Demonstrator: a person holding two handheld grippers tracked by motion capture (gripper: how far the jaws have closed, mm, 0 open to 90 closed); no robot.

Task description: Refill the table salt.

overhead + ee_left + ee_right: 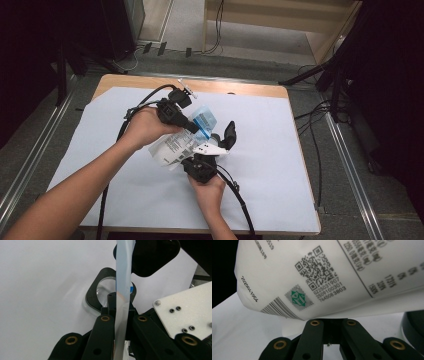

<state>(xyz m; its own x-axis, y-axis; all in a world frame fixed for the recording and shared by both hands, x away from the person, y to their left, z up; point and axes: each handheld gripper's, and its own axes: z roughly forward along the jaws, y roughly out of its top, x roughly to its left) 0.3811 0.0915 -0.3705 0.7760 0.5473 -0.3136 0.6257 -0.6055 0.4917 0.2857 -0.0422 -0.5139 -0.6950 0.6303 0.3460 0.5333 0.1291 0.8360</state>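
Pouch (182, 142) in both grippers, seemingly

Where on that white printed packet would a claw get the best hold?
Likely its thin flat edge, approached edge-on with a jaw on each face. The packet is a soft pouch; the left claw pinches its blue-white end seam this way, and the right claw grips the lower edge.

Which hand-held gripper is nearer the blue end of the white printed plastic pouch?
Left. The left hand-held gripper is clamped on the white printed plastic pouch's blue end; the right hand-held gripper holds the pouch's lower white edge, farther away.
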